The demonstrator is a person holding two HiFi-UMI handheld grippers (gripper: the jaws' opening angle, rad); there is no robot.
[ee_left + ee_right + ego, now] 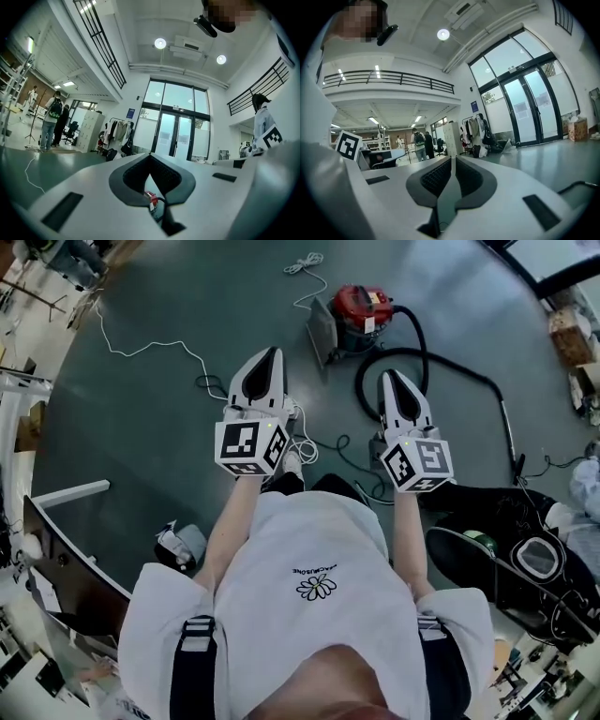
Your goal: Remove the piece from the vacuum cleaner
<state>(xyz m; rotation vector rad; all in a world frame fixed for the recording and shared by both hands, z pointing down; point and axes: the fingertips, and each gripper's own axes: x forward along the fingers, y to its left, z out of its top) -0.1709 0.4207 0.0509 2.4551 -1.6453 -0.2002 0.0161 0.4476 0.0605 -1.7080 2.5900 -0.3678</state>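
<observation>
My left hand-held gripper (273, 354): clenched, empty. My right hand-held gripper (387, 374): clenched, empty. Red vacuum cleaner (364, 310) on floor (187, 296) ahead, apart from both.

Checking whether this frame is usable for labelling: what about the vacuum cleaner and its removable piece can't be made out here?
- Head view: the vacuum cleaner is too small to tell which piece comes off.
- Left gripper view: the left gripper, jaws shut, hides all but a red sliver of it.
- Right gripper view: the right gripper, jaws shut, fills the lower picture; no vacuum cleaner seen.
</observation>
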